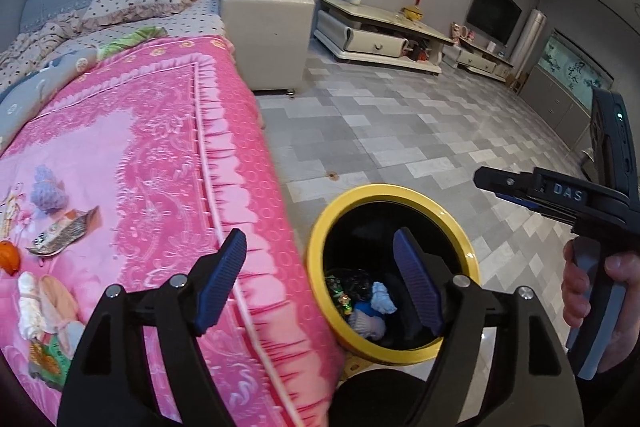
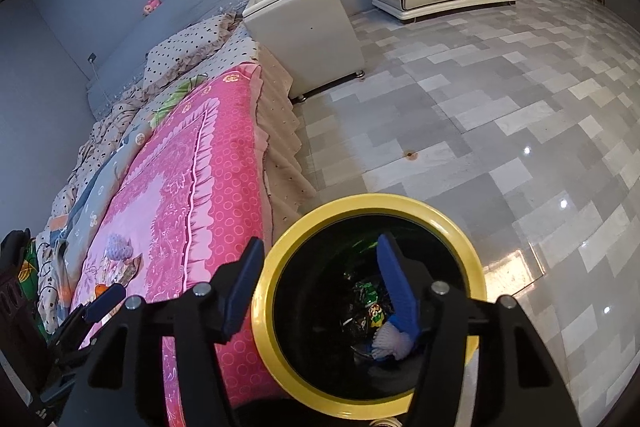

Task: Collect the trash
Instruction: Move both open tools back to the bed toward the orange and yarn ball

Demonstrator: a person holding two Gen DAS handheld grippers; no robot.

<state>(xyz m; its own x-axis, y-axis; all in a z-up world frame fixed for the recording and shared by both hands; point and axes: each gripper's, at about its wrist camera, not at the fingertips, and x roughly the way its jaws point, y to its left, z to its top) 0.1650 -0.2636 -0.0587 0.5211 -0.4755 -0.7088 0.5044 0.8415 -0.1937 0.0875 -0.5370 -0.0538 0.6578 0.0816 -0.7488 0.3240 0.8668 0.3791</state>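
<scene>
Hovering over yellow-rimmed bin (image 2: 276,259) beside bed: left hand-held gripper (image 1: 320,283), right hand-held gripper (image 2: 320,279), both parted, empty.

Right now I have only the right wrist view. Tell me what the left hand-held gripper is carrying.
Observer: Nothing. The left hand-held gripper is open and empty, over the bed's edge beside the yellow-rimmed bin.
Operator: List the trash nearest it on the pink blanket.
Observer: A crumpled white tissue and, nearer the camera, a green and orange wrapper.
Operator: Check the right hand-held gripper from outside.
Observer: A bare hand grips its handle, to the right of the bin.
</scene>
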